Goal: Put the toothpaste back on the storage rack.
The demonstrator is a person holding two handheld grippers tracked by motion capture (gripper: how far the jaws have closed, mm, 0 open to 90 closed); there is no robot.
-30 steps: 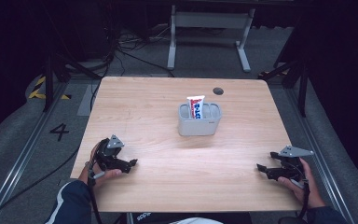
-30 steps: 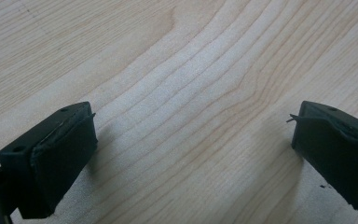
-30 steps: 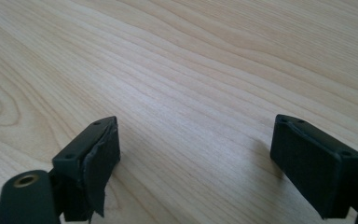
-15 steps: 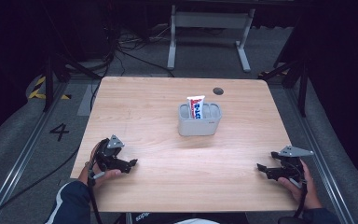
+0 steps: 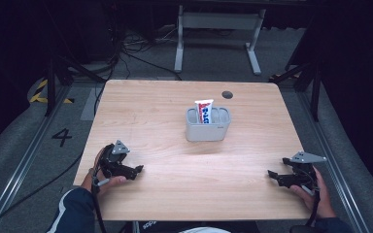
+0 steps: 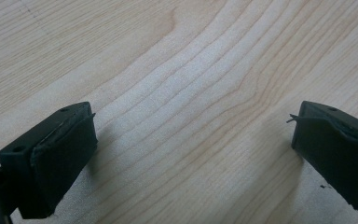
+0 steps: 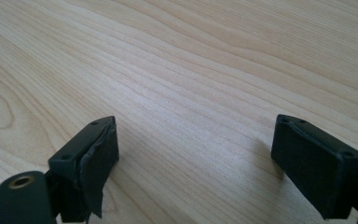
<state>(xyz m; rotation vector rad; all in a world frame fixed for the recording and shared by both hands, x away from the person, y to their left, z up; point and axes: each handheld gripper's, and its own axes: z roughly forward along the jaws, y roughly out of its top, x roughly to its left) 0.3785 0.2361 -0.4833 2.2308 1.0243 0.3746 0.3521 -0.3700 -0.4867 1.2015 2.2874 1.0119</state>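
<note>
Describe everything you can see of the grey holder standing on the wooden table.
The grey rectangular holder looks like plastic, with rounded corners and an open top split into compartments. It stands upright on the light wooden table, slightly behind the middle. A white tube with red and blue print sticks up from it, leaning a little. Both grippers are far from it, near the front edge.

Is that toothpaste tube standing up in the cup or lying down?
Upright: the toothpaste tube stands in the grey cup, its top above the rim.

Desk bare around grey holder with upright tube at centre-rear, the sole obstacle.
</note>
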